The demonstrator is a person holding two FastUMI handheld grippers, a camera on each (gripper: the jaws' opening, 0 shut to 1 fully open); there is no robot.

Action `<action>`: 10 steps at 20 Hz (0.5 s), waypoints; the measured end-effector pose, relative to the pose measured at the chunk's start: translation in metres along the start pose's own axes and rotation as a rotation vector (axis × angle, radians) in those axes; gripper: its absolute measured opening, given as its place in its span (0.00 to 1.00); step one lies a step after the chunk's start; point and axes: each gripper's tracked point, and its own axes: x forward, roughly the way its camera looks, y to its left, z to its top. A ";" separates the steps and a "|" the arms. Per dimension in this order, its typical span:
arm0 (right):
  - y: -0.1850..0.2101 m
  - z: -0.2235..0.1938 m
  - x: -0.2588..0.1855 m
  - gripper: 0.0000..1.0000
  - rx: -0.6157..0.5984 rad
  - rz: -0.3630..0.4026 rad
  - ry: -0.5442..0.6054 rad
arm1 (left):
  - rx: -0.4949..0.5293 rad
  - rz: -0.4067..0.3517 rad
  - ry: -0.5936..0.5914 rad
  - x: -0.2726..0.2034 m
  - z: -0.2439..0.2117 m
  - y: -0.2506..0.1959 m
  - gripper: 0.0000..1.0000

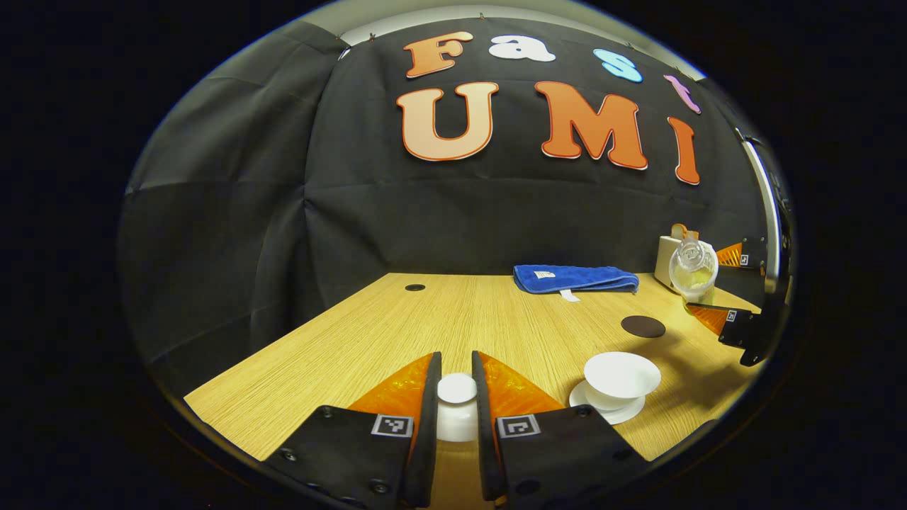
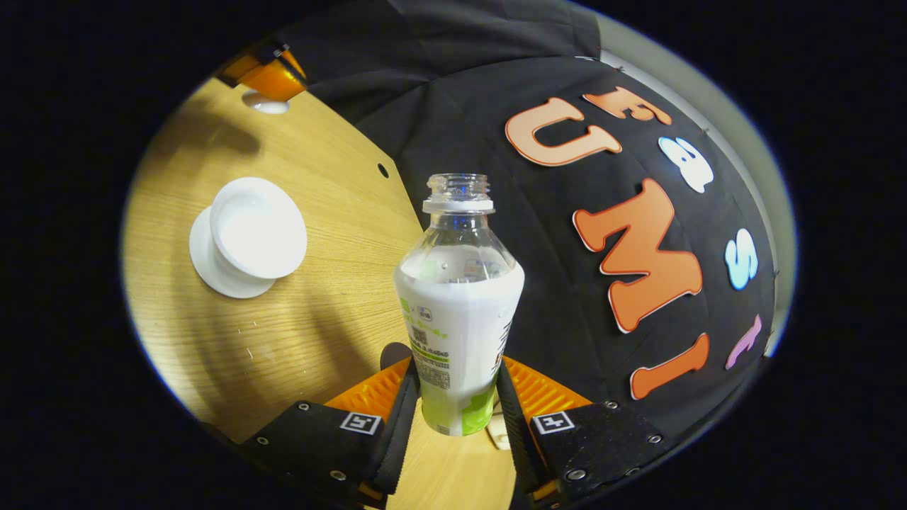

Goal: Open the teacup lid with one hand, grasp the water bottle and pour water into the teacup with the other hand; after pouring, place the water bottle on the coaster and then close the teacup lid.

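Left gripper view
Left gripper (image 1: 457, 404): fingers closed on the white teacup lid (image 1: 457, 397), held off the wooden table (image 1: 397, 326).
Teacup (image 1: 621, 376): uncovered, on its saucer (image 1: 611, 409), right of the fingers.
Coaster (image 1: 643, 326): dark disc beyond the cup; blue towel (image 1: 575, 278) farther back.

Right gripper view
Right gripper (image 2: 457, 407): clamped on the water bottle (image 2: 459, 312) (uncapped, tilted), above the table, apart from the teacup.

Both claw-mounted, close, sharing teacup (image 1: 621, 379)
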 end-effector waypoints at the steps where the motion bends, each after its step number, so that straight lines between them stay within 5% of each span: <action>1: 0.002 0.001 0.003 0.63 -0.035 -0.005 -0.007 | -0.002 0.001 0.002 -0.001 -0.002 0.002 0.29; 10: 0.014 0.007 0.011 0.63 -0.310 -0.022 -0.052 | -0.017 0.013 0.028 -0.003 -0.017 0.016 0.29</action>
